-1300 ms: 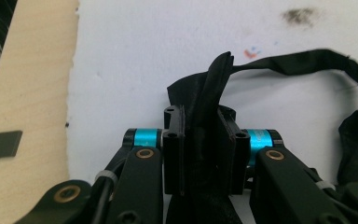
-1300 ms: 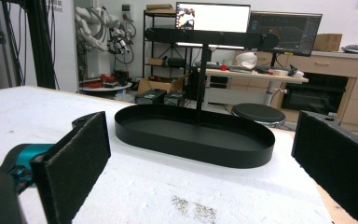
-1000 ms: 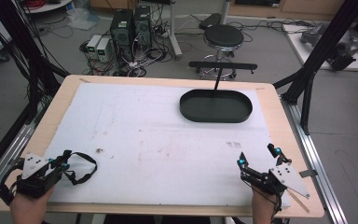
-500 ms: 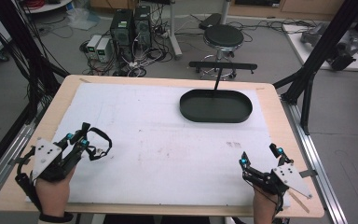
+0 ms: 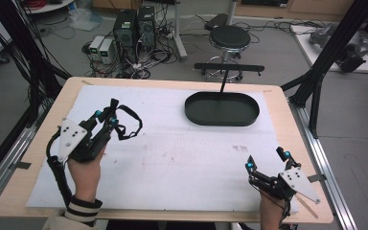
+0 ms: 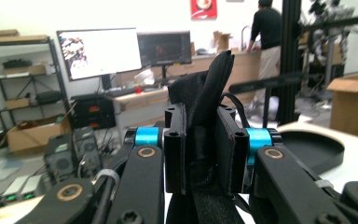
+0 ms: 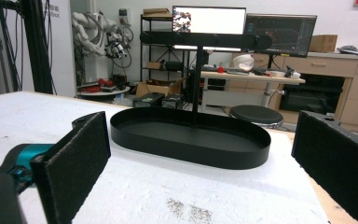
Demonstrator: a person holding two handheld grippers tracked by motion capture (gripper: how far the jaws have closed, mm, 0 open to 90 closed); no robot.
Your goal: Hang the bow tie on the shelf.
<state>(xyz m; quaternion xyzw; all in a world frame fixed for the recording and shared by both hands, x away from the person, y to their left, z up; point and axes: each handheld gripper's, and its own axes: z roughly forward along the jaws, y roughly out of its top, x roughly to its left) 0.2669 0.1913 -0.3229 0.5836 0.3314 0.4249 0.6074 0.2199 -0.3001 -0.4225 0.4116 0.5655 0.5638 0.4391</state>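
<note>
**Inspector:** Item in hand is the black strap (image 5: 127,122), pinched between the jaws of the left gripper (image 5: 106,120) and lifted over the left part of the surface (image 5: 172,158). Its loop hangs out past the jaw tips toward the middle. In the left gripper view the fabric (image 6: 204,107) fills the gap between the pads and stands up above them.

**Operator:** And the other hand?

**Inspector:** Right gripper (image 5: 267,162) rests near the front right corner, jaws wide apart, holding nothing. It faces the black oval tray (image 5: 222,109) at the back edge, right of centre, with an upright post and crossbar (image 5: 228,68) rising from it.

**Operator:** Advice for the carry?

**Inspector:** My judgement: the strap is bound for that tray or its bar. Keep the pinch firm, carry high enough that the dangling loop clears the tray rim, and approach level. The loop could snag on the post.
</note>
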